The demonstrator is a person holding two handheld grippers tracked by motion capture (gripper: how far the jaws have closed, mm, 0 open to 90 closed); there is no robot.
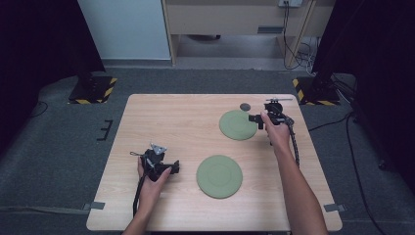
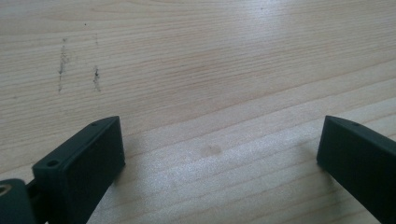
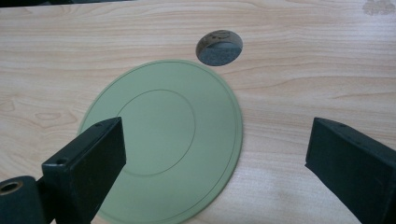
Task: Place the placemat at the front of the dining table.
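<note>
1. We hold the right tongs (image 1: pixel 256 119) at the far right part of the counter (image 1: pixel 161 122), their jaws standing wide apart with nothing pressed between them.
2. The far green plate (image 1: pixel 238 125) lies flat on the counter just in front of the right tongs and a little below them; in the right gripper view this plate (image 3: pixel 173 135) sits ahead of the left jaw and reaches into the gap between the two jaws, touching neither.
3. Beyond the right tongs, just past the far rim of that plate, we see a round dark hole (image 3: pixel 219 47) in the counter top; in the high view the hole (image 1: pixel 244 106) lies just beside the plate's far edge.
4. We hold the left tongs (image 1: pixel 175 167) at the near left part of the counter, resting low over the wood. Their jaws are also spread wide, and the left gripper view shows bare counter (image 2: pixel 210 70) between and ahead of them.
5. The near green plate (image 1: pixel 219 176) lies flat just beyond the tips of the left tongs, near them but not touching.
6. The two plates lie well apart from each other, one by each pair of tongs.
7. A black cable (image 1: pixel 295 142) trails from the right tongs back along our forearm.
</note>
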